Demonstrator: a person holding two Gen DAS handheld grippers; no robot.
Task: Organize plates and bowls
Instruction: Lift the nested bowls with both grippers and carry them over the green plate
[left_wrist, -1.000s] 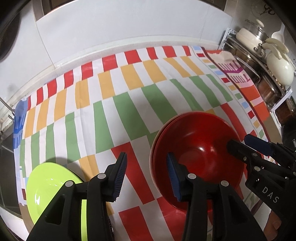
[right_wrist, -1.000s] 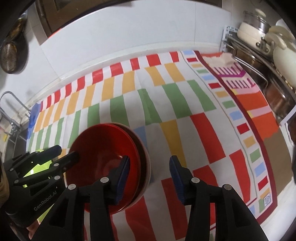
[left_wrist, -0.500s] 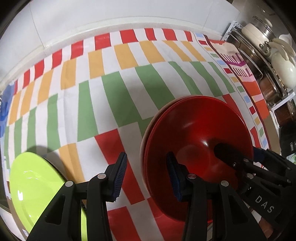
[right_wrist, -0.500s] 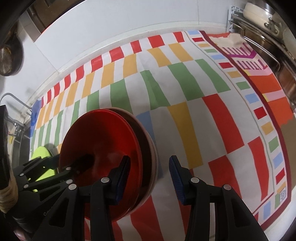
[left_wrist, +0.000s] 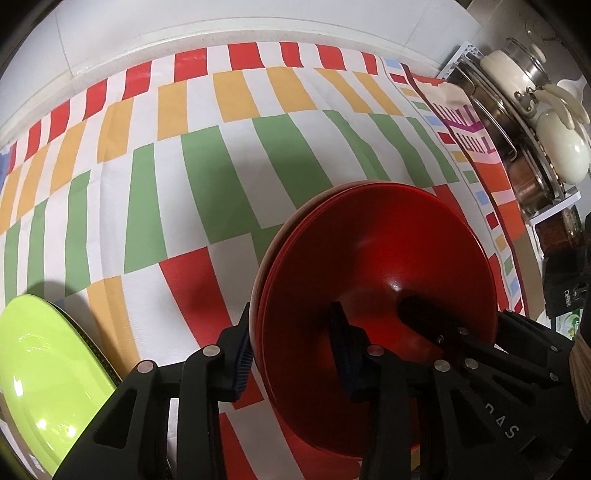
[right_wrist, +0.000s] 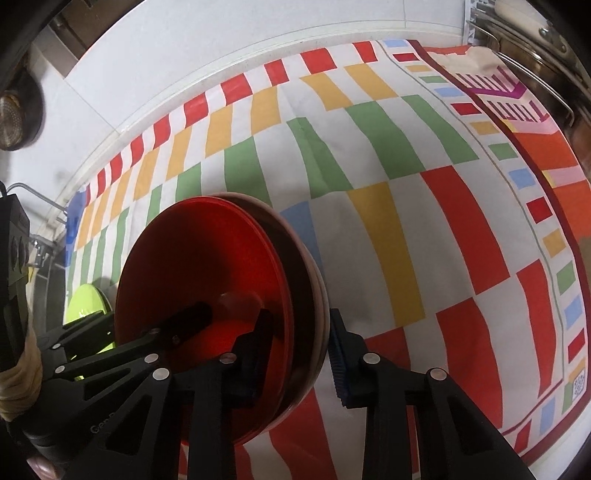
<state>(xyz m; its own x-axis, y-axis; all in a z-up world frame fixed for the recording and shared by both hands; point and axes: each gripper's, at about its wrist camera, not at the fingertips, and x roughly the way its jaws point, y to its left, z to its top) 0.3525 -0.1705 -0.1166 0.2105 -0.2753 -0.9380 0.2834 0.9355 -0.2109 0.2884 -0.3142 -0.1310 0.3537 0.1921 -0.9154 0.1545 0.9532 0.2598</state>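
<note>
A stack of red bowls (left_wrist: 388, 251) (right_wrist: 207, 251) sits on the striped tablecloth (left_wrist: 221, 184), and its lowest bowl shows a pale outer rim (right_wrist: 314, 280). My left gripper (left_wrist: 290, 314) straddles the stack's left rim, one pad outside and one inside. Its jaws are closing, and the pads touch the rim. My right gripper (right_wrist: 299, 314) straddles the opposite rim the same way. Its jaws are closing too, with the rims between the pads. A lime green plate (left_wrist: 37, 369) (right_wrist: 86, 299) lies to the left of the stack.
A metal rack (left_wrist: 517, 110) with pots, lids and a white kettle stands along the right edge. A white wall runs along the back. A wire rack (right_wrist: 37, 206) and a dark pan (right_wrist: 14, 110) are at the far left.
Both grippers have come down over the bowl stack. Each pair of jaws has narrowed from a loose straddle onto opposite rims. The stack looks larger and closer in both views.
</note>
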